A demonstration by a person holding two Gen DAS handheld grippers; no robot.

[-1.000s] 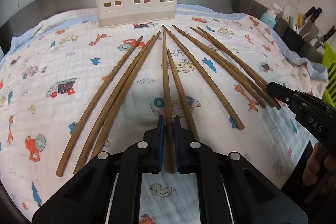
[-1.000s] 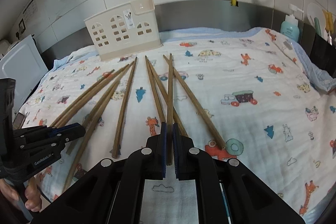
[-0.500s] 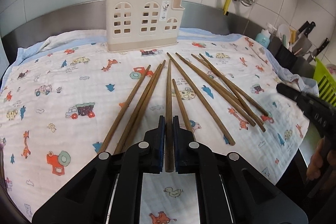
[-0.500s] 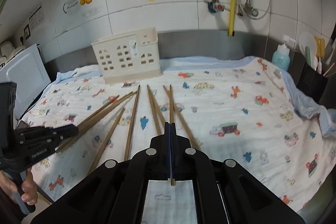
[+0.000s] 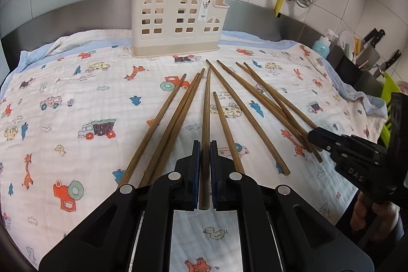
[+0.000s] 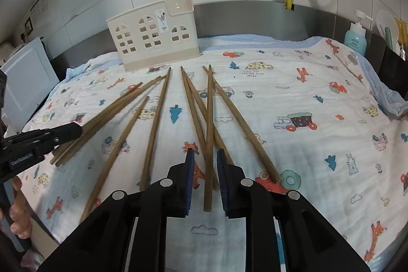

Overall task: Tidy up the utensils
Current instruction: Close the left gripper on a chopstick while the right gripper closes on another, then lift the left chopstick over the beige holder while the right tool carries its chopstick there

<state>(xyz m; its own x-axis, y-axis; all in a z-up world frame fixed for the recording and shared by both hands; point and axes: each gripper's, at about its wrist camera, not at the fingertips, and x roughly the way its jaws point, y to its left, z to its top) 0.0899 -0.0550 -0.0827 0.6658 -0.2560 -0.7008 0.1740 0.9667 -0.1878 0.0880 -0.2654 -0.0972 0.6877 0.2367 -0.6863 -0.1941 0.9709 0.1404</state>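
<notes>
Long brown wooden chopsticks [image 5: 230,103] lie fanned on the cartoon-print cloth [image 5: 76,98] covering the surface, before the upright cream plastic holder [image 5: 176,22]. Left tongs [image 5: 205,144] clench one chopstick [image 5: 205,106]. Right tongs [image 6: 205,153], jaws just opening, straddle another [image 6: 209,114] without pressing it.

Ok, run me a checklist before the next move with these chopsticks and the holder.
1. Left gripper clamped on the centre chopstick: ok.
2. Right gripper gripping the crossing chopstick: not ok; its jaws have just been opening, and the stick lies loose between them.
3. Holder upright on the cloth: ok.
4. Holder's top opening free: cannot tell, it is not visible.
5. Grippers apart from each other: ok.
</notes>
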